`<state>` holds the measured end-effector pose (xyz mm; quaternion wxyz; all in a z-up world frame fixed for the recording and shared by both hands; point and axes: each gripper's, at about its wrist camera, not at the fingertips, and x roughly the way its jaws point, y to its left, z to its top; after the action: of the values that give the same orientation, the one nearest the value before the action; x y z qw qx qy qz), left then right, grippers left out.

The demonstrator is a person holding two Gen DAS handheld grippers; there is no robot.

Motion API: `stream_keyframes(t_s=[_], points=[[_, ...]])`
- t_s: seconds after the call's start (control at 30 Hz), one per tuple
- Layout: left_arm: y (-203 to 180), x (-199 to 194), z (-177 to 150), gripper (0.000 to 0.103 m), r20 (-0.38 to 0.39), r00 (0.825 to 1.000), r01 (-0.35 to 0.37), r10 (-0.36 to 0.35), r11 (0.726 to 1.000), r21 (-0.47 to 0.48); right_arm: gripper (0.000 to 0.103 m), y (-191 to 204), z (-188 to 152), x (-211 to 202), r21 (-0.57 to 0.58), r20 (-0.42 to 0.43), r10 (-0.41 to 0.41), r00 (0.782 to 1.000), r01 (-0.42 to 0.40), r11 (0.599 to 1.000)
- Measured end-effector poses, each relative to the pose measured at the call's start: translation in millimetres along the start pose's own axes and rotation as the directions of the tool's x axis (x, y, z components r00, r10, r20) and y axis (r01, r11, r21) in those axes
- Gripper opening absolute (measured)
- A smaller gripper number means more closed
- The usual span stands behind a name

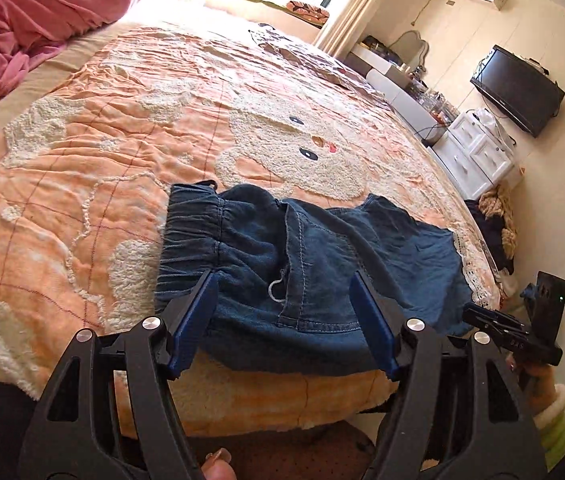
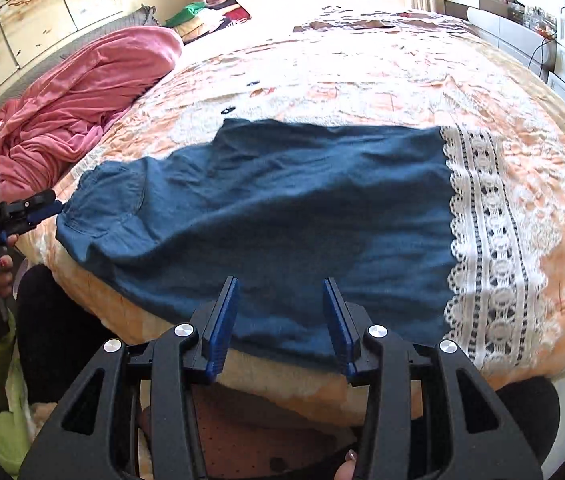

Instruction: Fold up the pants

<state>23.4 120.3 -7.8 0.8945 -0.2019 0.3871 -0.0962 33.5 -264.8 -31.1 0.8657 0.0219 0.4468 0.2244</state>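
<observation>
Cataloguing from the near bed edge outward, with the pants as landmark: left gripper [image 1: 284,322], jaws spread wide and holding nothing, poised at the near hem of the pants [image 2: 274,216] by the elasticated waistband [image 1: 190,232]; right gripper [image 2: 280,322], jaws likewise parted and empty, poised at the near edge of the leg end. Item proper: one pair of dark blue denim pants, lying flat and lengthwise along the near edge of the bed, waistband toward the left gripper, leg hem trimmed in white lace [image 2: 490,240] toward the right. Beneath the pants: peach quilt [image 1: 122,128] with a fleecy white animal motif, lightly wrinkled. Beyond the pants, on the waistband side: heaped pink blanket [image 2: 74,108]. Farther off, past the lace end: white drawers [image 1: 478,152] and a dark screen [image 1: 518,88] against the wall. Handling note, as judgement: the fold appears not yet begun. Each gripper should close on the near edge through every layer, one near the waistband and one near the lace, then both should lift together and carry the edge evenly, keeping the cloth taut between them so that no crease bunches mid-leg.
</observation>
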Motion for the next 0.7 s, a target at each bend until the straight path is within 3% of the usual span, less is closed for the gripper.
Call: stream_keyframes(t_s=[0.1,0.2,0.3,0.37,0.43,0.63,0.7], points=[[9.7,-6.6,5.4,0.065,0.030,0.993,-0.115,0.115,0.993,0.001,0.041,4.3,5.7,6.7,-0.010,-0.005,0.026,1.000,-0.027,1.000],[19.5,6.4,6.4,0.065,-0.016,0.993,-0.115,0.115,0.993,-0.041,0.041,12.4,2.2,21.1,-0.047,-0.056,0.032,0.998,-0.034,0.998],[19.2,30.2,0.3,0.065,-0.066,0.977,-0.205,0.205,0.979,0.007,0.042,20.8,-5.1,34.8,-0.090,-0.106,-0.023,0.994,0.013,0.996],[22.8,39.3,-5.4,0.065,-0.066,0.956,-0.282,0.285,0.958,0.050,0.042,24.3,-10.0,33.3,-0.129,-0.119,-0.054,0.991,0.038,0.991],[26.1,41.5,-9.1,0.065,-0.064,0.955,-0.286,0.290,0.956,0.062,0.042,21.6,-17.4,34.6,-0.143,-0.156,-0.078,0.985,0.056,0.988],[23.3,38.7,-5.5,0.065,-0.030,0.941,-0.333,0.338,0.936,0.115,0.042,19.6,-23.4,22.9,-0.122,-0.137,-0.056,0.989,0.039,0.992],[23.3,34.7,-4.9,0.061,-0.042,0.951,-0.302,0.307,0.949,0.093,0.043,22.2,-21.2,14.0,-0.122,-0.114,-0.028,0.993,0.014,0.992]])
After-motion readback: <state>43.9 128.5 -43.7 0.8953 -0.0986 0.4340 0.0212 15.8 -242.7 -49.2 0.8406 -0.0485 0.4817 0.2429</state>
